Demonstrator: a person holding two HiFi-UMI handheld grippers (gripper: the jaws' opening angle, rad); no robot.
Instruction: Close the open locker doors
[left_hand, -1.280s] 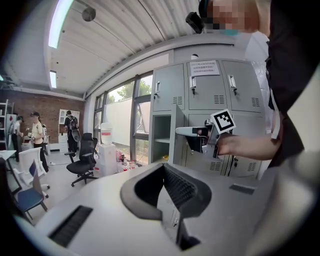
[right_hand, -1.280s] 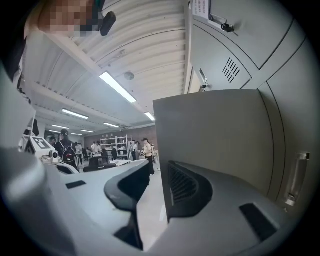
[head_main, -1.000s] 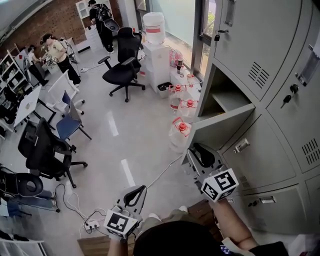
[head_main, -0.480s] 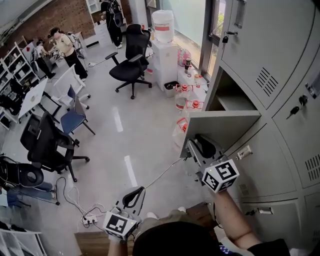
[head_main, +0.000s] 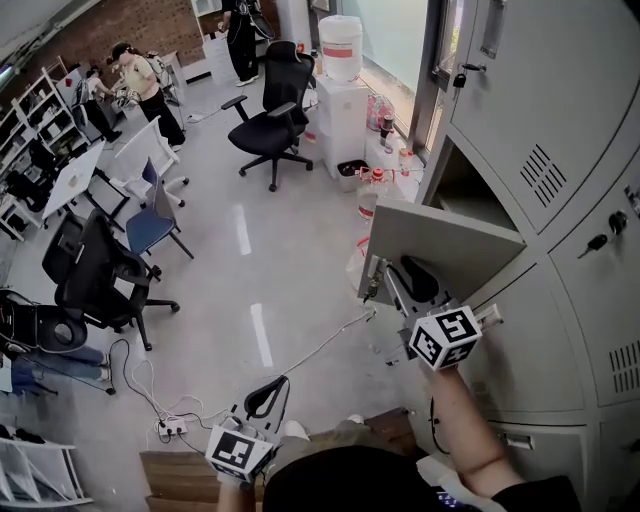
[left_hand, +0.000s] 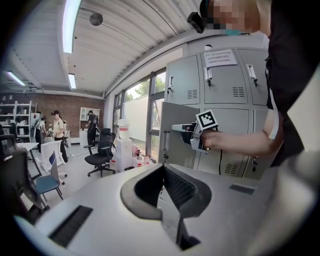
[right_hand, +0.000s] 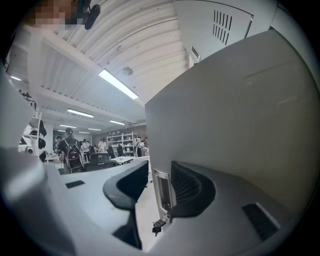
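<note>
The grey locker door (head_main: 440, 250) stands swung out from its open compartment (head_main: 470, 195) in a bank of closed lockers (head_main: 560, 110). My right gripper (head_main: 393, 275) is at the door's free edge, and its jaws have just been opening. In the right gripper view the door edge (right_hand: 161, 185) with its latch plate and hanging key (right_hand: 159, 226) sits between the jaws of the right gripper (right_hand: 160, 182). It lies close to the right pad, with a gap to the left one. My left gripper (head_main: 270, 388) hangs low over the floor, its jaws together and holding nothing; in its own view the left gripper (left_hand: 163, 170) faces the lockers.
Water bottles (head_main: 372, 190) and a water dispenser (head_main: 342, 90) stand by the window left of the lockers. A black office chair (head_main: 275, 120) is farther out and more chairs (head_main: 100, 280) are at left. A cable and power strip (head_main: 170, 428) lie on the floor. People (head_main: 150, 85) work at the back.
The right gripper has moved toward the lockers with the door edge, and the door has swung partly toward its compartment. The left gripper has stayed about where it was.
</note>
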